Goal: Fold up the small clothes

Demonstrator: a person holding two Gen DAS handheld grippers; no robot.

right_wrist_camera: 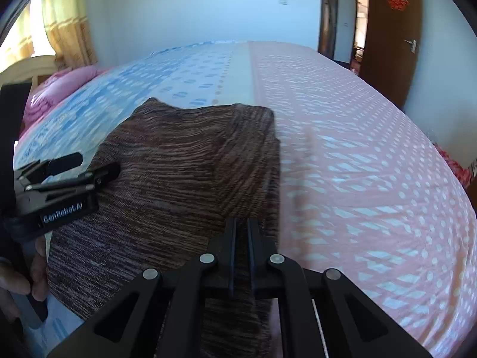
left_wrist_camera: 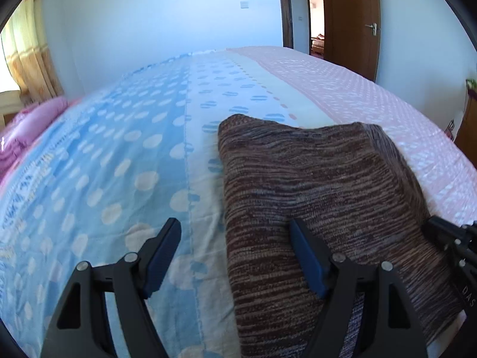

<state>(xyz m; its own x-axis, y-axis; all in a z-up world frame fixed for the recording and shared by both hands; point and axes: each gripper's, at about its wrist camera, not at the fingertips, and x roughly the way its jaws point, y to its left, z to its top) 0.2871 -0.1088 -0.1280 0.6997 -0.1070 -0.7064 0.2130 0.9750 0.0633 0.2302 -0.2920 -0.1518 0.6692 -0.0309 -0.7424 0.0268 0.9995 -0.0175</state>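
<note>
Brown striped knit garment [right_wrist_camera: 184, 179] lies on the bed [right_wrist_camera: 357, 164], across the seam where the blue dotted sheet panel [left_wrist_camera: 104, 164] meets the pink one. It looks partly folded already: a doubled layer runs along its right edge and the outline is roughly rectangular.

Your right hand-held gripper [right_wrist_camera: 242, 238] has its fingers pressed together on the near right edge of the garment; fabric passes between the pads, so you have that edge pinched. Likely reason: it gives you a corner to lift or drag for the next fold.

Your left hand-held gripper [left_wrist_camera: 235, 253] stands wide apart and holds nothing. Its right finger [left_wrist_camera: 307, 256] is over the knit, its left finger [left_wrist_camera: 162, 256] over the blue sheet, so it straddles the garment's left edge. From the right wrist view it hovers low at that side; whether it touches the cloth I can't tell.

Judgement: you're set up for a matching grasp on the left edge. Knit is soft and stretchy, so a one-sided pull would skew the fold. Close left before lifting.

Pink bedding [left_wrist_camera: 26, 131] is bunched at the far left, well apart.
</note>
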